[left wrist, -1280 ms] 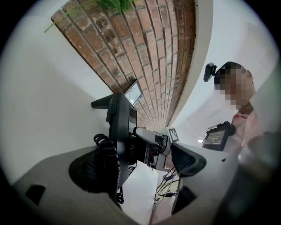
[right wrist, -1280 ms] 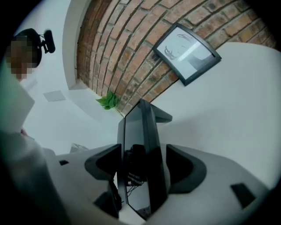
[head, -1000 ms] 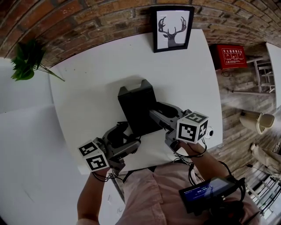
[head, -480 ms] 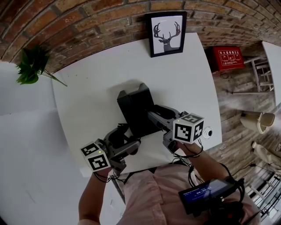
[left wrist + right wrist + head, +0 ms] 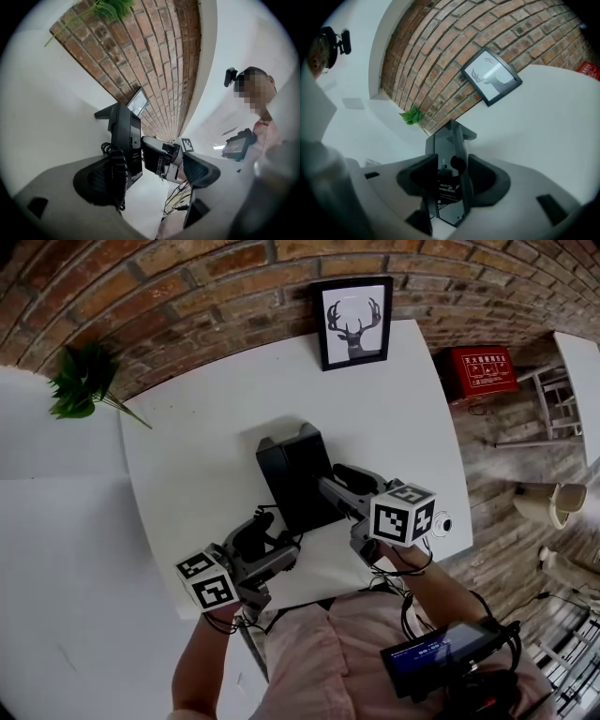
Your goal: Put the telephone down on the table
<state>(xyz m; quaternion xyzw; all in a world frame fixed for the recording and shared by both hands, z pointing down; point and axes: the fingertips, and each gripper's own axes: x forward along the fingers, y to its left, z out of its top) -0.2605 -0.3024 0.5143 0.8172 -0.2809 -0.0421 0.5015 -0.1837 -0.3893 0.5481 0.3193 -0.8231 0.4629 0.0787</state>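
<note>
Head view: white flat-topped table (image 5: pixel 187 456), plenty of bare top, brick wall behind. Black plastic desk telephone (image 5: pixel 292 474) sits mid-table, its raised stand end toward the wall and its near edge toward the person.

Right gripper (image 5: pixel 452 164) is clamped on that near edge, with the phone body filling the gap between the pads. Its jaws have just been easing apart a little.

Left gripper (image 5: pixel 150 176) is spread wide with nothing pinched. Black coiled cord (image 5: pixel 118 173) drapes against its left jaw.

The base probably touches the table, but no view shows the contact line cleanly.

Judgement: set-down nearly finished.
- Sink the phone until the stand bears flat.
- Only then let the right jaws go fully.
- Draw straight back along their own line, without twisting.
- Keep the left jaw off the cord, or it could snag and drag the set.
</note>
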